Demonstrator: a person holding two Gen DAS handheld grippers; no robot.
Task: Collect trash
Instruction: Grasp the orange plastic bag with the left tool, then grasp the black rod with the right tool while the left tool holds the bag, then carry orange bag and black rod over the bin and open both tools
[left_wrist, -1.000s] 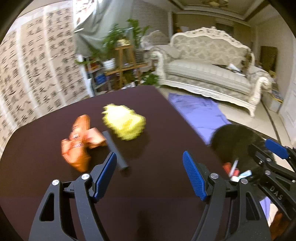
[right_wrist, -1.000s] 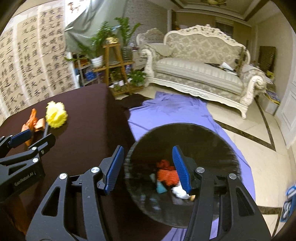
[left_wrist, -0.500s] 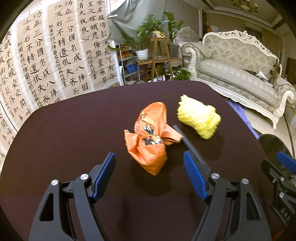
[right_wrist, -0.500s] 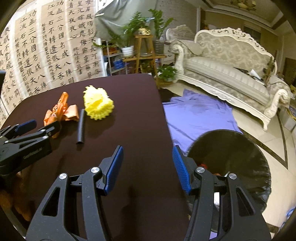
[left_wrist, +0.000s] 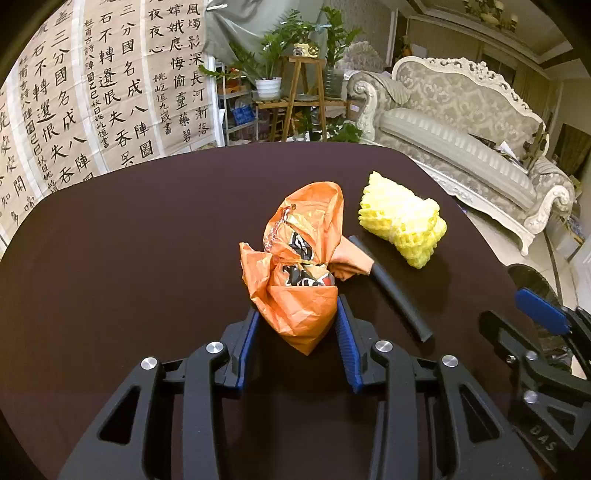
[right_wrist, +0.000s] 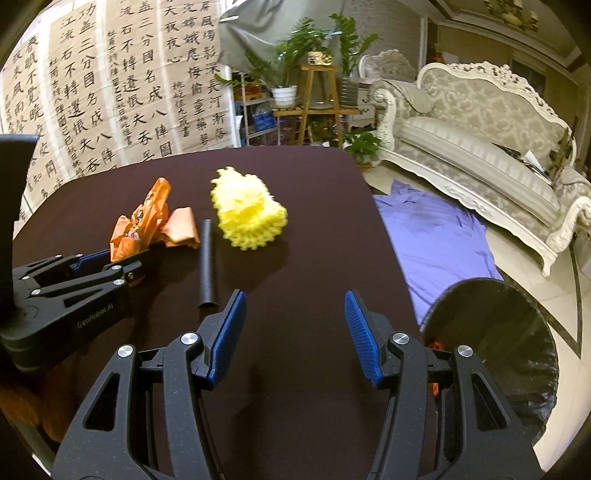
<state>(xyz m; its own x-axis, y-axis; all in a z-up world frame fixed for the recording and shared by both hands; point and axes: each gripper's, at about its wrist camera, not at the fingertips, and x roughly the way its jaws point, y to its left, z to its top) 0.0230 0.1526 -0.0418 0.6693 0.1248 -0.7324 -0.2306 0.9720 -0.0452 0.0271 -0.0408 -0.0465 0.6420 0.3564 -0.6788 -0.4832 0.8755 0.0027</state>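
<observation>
Trash pickup partly done: 3 pieces left on the dark bench (right_wrist: 317, 258), some already in the bin.

My left gripper (left_wrist: 300, 334) is pinching the near end of the crumpled orange wrapper (left_wrist: 299, 269). My right gripper (right_wrist: 294, 328) hangs spread and empty over the bench. A black tube (right_wrist: 207, 262) and yellow foam net (right_wrist: 247, 212) lie beside the wrapper. The black bin (right_wrist: 517, 332) on the floor to my right shows orange scraps inside.
</observation>
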